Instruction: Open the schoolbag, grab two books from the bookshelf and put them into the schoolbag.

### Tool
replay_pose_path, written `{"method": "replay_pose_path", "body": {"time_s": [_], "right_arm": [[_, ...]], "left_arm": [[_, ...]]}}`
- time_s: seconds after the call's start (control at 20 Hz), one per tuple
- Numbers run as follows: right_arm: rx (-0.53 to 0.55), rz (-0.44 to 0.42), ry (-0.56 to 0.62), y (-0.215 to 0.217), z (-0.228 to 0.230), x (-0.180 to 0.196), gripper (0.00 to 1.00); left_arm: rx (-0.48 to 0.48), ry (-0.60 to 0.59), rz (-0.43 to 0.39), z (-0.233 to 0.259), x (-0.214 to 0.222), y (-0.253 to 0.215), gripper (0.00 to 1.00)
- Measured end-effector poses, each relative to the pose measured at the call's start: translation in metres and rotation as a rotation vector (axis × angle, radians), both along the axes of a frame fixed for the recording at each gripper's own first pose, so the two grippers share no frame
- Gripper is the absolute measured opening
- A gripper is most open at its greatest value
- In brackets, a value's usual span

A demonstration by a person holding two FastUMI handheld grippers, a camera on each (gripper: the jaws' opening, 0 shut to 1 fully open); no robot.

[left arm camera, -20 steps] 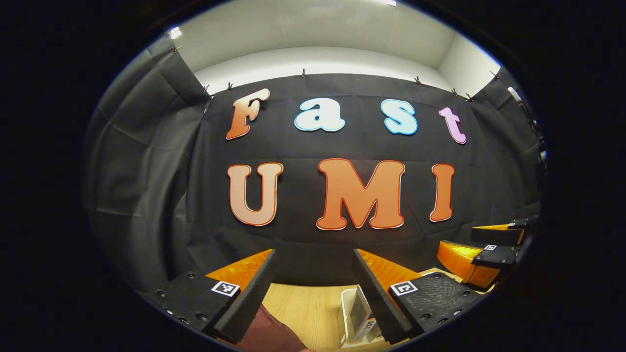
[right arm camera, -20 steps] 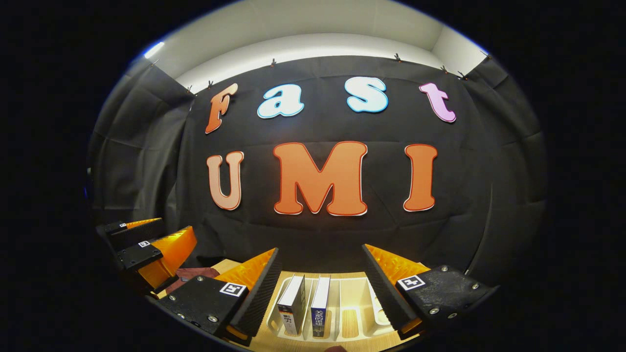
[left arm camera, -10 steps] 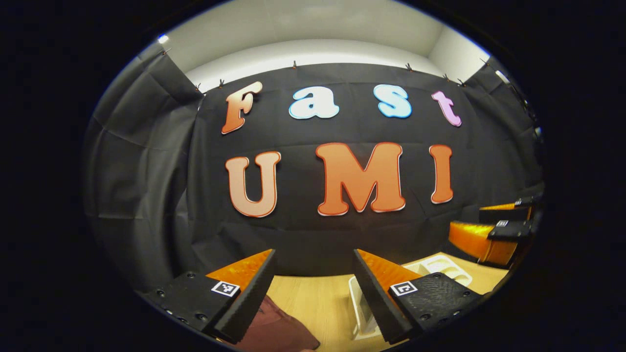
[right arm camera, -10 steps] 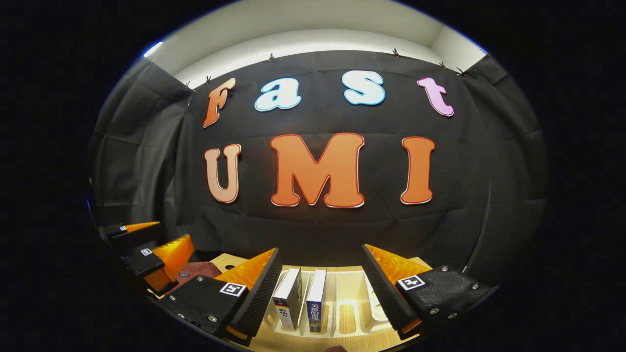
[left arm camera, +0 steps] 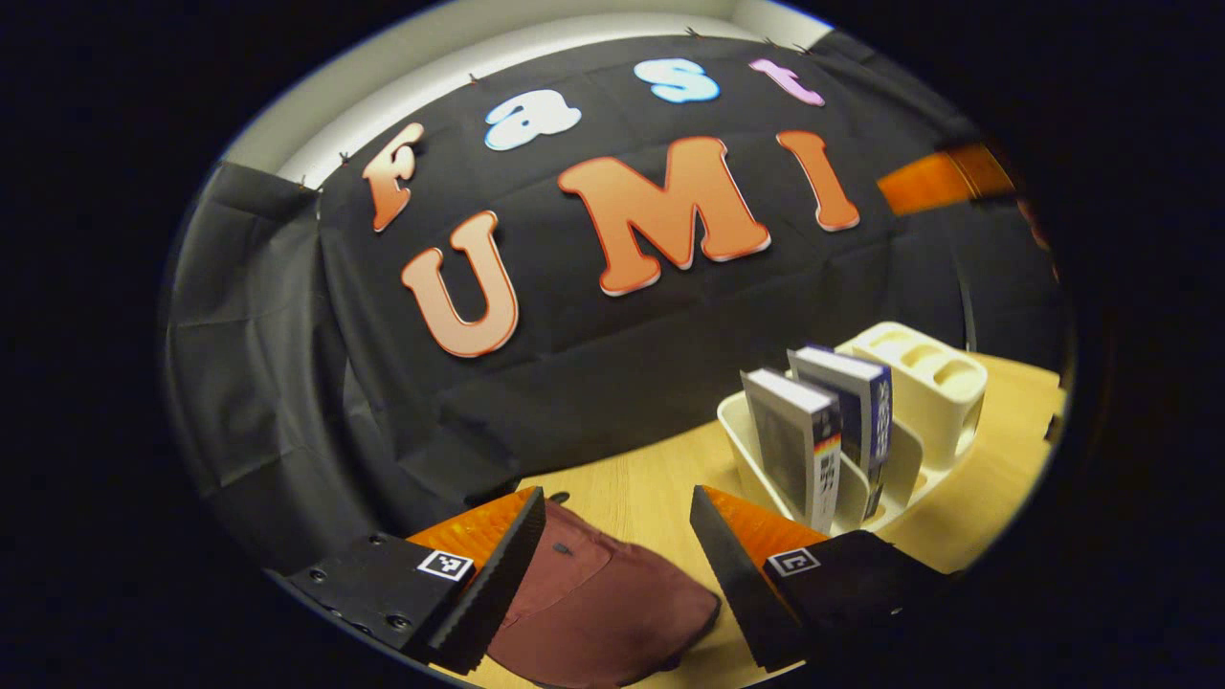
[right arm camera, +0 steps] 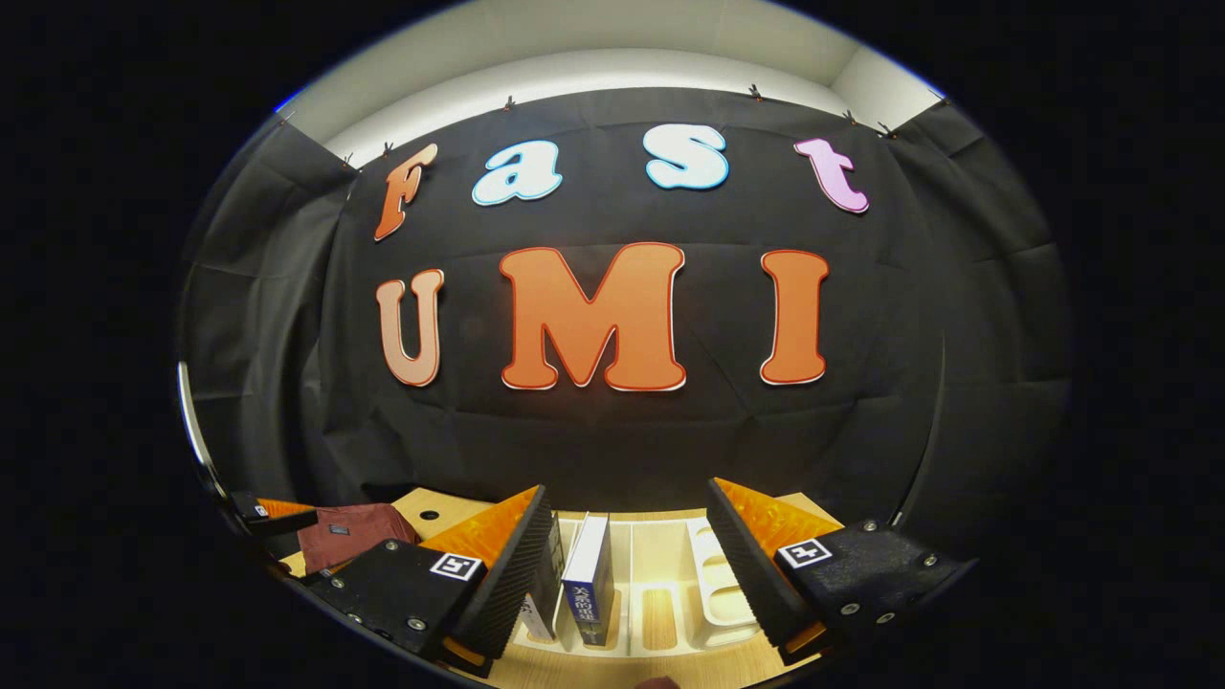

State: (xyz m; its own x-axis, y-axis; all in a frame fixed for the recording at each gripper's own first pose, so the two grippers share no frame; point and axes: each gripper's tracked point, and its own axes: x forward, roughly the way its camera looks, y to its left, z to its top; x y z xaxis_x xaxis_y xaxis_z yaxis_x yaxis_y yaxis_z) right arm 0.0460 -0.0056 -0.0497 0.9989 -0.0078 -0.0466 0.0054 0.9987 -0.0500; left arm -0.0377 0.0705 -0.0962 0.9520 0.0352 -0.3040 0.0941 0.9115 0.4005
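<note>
You tipped the left gripper down and rolled it, fingers spread on nothing, and the maroon schoolbag slid in right beneath, unopened as far as I could judge. Your right gripper hung with fingers apart above the two books upright in the cream bookshelf. Wooden table under it all, black cloth wall behind.
</note>
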Motion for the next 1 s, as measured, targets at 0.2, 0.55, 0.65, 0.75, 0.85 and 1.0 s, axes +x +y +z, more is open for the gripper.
{"method": "replay_pose_path", "body": {"time_s": [0.2, 0.55, 0.65, 0.75, 0.85, 1.0], "right_arm": [[-0.008, -0.027, 0.013, -0.015, -0.007, 0.005, 0.97], [-0.025, -0.060, 0.028, -0.030, -0.014, 0.007, 0.96], [-0.029, -0.063, 0.034, -0.030, -0.015, 0.007, 0.96], [-0.030, -0.060, 0.044, -0.030, -0.019, 0.007, 0.96], [-0.034, -0.058, 0.048, -0.029, -0.020, 0.007, 0.96], [-0.037, -0.050, 0.050, -0.028, -0.021, 0.007, 0.96]], "left_arm": [[0.127, 0.131, -0.031, -0.025, -0.020, 0.017, 0.95], [0.312, 0.373, -0.046, -0.048, -0.050, 0.049, 0.98], [0.360, 0.401, -0.068, -0.055, -0.057, 0.054, 0.97], [0.401, 0.433, -0.086, -0.061, -0.060, 0.058, 0.97], [0.444, 0.465, -0.079, -0.060, -0.065, 0.065, 0.97], [0.490, 0.495, -0.042, -0.059, -0.072, 0.076, 0.96]]}}
